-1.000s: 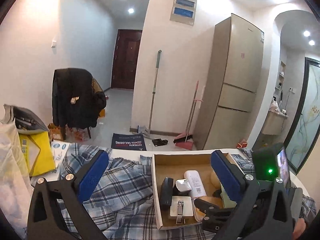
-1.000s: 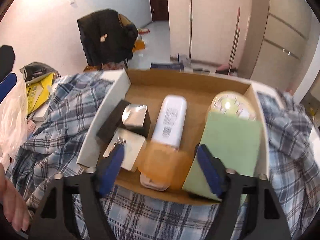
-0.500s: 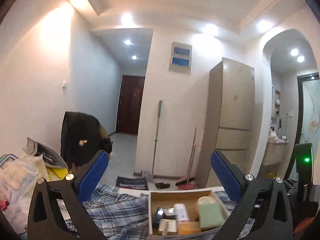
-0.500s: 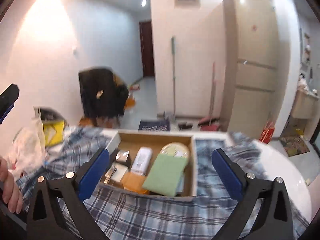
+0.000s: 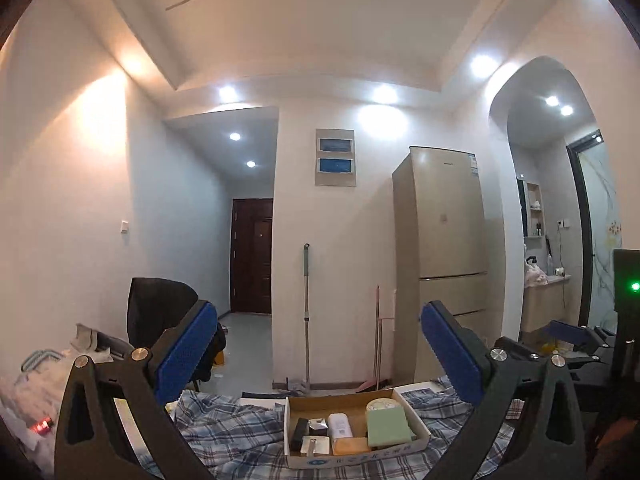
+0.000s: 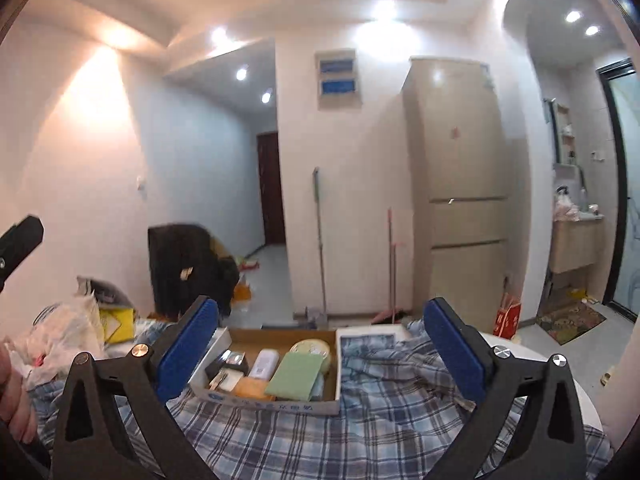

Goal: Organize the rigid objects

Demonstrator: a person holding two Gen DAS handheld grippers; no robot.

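So both grippers have pulled back and up from the cardboard box (image 6: 276, 372) versus a second ago, when the right gripper (image 6: 320, 352) sat right over its contents with the green pad between the pads. Now its jaws stand wide apart with nothing between them, and the left gripper (image 5: 320, 356) is the same: jaws apart, empty. The box sits on the plaid cloth (image 6: 392, 412) covering the tabletop, near-centre in both views, well clear of either gripper. Inside, from left to right: black case (image 5: 299, 431) and small silver piece, white bottle (image 5: 340, 426), orange pad (image 5: 351, 446) at the near edge, green pad (image 5: 389, 428) leaning over the round tin (image 5: 380, 405) on the right. My read: the last item went in, and the packing looks done or close to it. No loose rigid items visible on the cloth; the left side clutter is bags, unclear if in scope.
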